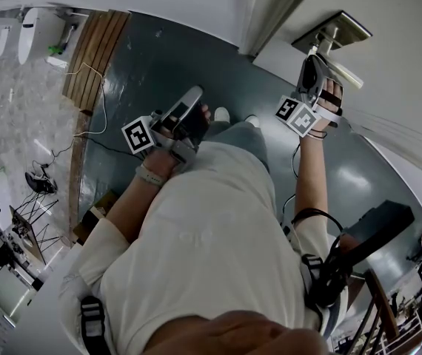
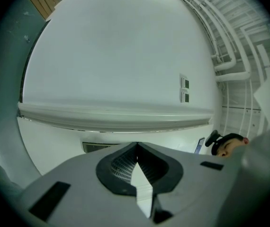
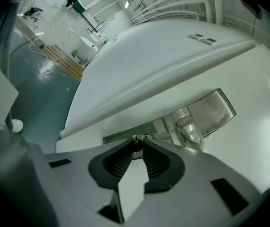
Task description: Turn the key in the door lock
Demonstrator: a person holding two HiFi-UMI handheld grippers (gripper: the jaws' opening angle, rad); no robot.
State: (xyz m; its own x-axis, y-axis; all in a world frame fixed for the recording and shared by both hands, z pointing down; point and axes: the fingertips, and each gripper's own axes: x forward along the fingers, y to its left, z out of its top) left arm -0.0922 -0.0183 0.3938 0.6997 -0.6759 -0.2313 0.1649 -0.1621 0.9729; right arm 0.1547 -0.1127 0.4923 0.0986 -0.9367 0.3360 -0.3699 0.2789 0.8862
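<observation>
Right gripper view: fingers (image 3: 159,162) on key (image 3: 138,137).

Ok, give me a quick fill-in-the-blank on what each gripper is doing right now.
1. The right gripper has its fingers closed on the small metal ____ at the door.
2. The left gripper has its fingers together, holding ____.
3. In the head view, the ____ gripper is raised to the metal plate.

Missing words: key; nothing; right.
</observation>
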